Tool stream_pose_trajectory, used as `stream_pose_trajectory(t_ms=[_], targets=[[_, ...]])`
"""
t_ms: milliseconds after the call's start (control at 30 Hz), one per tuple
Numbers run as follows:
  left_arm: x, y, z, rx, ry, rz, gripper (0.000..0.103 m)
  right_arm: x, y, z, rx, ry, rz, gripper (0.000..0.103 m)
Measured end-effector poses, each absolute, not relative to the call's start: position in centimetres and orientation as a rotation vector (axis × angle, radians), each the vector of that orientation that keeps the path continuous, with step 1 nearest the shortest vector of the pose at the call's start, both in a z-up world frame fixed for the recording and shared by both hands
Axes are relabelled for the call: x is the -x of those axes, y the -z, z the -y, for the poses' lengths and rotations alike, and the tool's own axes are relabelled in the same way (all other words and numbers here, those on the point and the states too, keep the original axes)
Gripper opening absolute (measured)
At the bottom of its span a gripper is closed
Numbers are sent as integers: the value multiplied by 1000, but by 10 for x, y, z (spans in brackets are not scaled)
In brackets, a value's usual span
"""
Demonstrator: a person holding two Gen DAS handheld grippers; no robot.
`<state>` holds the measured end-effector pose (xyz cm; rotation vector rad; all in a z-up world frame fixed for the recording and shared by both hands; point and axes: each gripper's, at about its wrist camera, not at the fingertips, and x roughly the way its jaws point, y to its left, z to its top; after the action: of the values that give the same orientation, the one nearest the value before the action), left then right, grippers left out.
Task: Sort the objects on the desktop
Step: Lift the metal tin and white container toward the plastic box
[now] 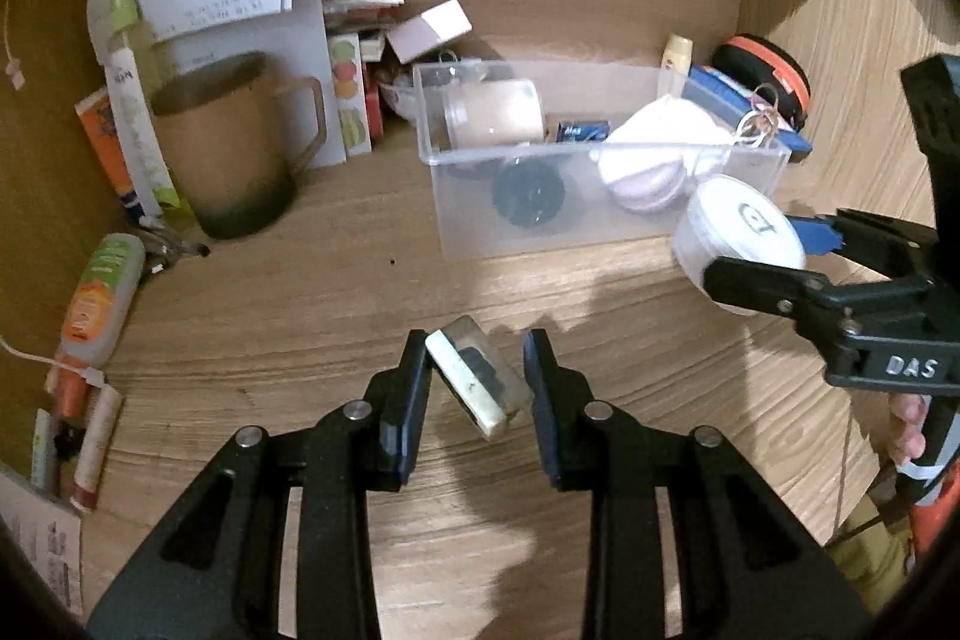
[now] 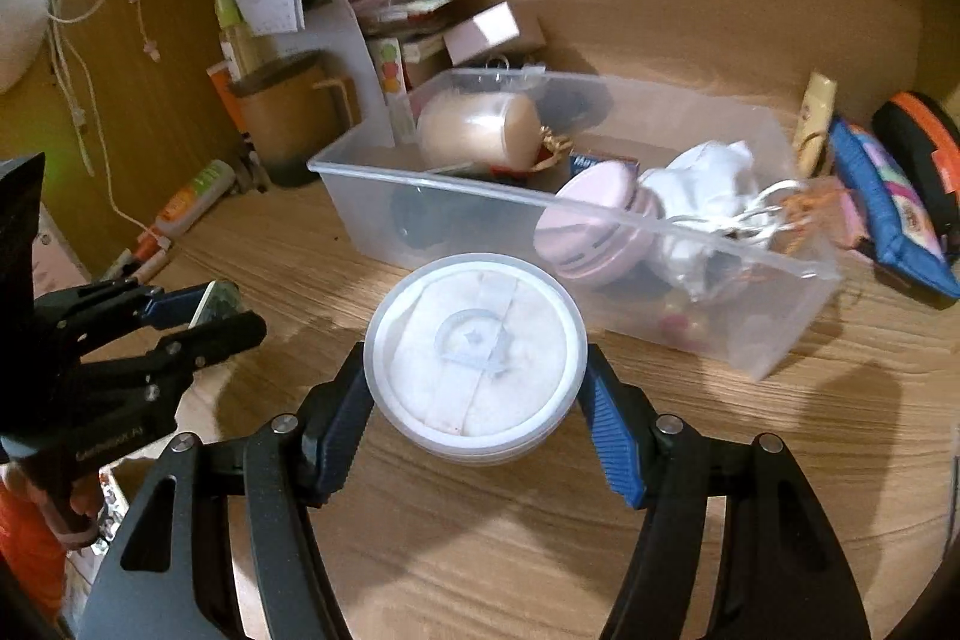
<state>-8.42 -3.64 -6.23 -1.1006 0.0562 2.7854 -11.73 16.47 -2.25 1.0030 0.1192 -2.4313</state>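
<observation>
My left gripper (image 1: 477, 376) is shut on a small clear rectangular case with a white edge (image 1: 477, 379), held tilted above the wooden desk; it also shows in the right wrist view (image 2: 216, 301). My right gripper (image 2: 477, 400) is shut on a round white powder jar (image 2: 474, 352), held just in front of the clear plastic bin (image 2: 720, 322). The jar also shows in the left wrist view (image 1: 735, 235), at the bin's front right corner (image 1: 774, 160). The bin holds a beige cylinder (image 2: 480, 130), a pink round case (image 2: 594, 232), a white cloth bundle (image 2: 702, 190) and a black round thing (image 1: 528, 190).
A brown mug (image 1: 234, 142) stands left of the bin. An orange-green tube (image 1: 99, 298) and small sticks (image 1: 93, 448) lie at the far left. Boxes and papers (image 1: 360, 40) crowd the back. A blue pouch (image 2: 888, 208) and a black-orange case (image 2: 918, 142) lie right of the bin.
</observation>
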Motion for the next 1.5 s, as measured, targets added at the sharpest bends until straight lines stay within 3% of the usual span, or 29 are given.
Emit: stream_pose_trajectory(t_ms=[867,1500], targets=[[75,-28,6,778,-2878,-5,31,67,-64,-236,-699,2571,-67,63],[151,-50,-16,798,-2845,8,31,143,-88,-251,-659,2588,-44,63]])
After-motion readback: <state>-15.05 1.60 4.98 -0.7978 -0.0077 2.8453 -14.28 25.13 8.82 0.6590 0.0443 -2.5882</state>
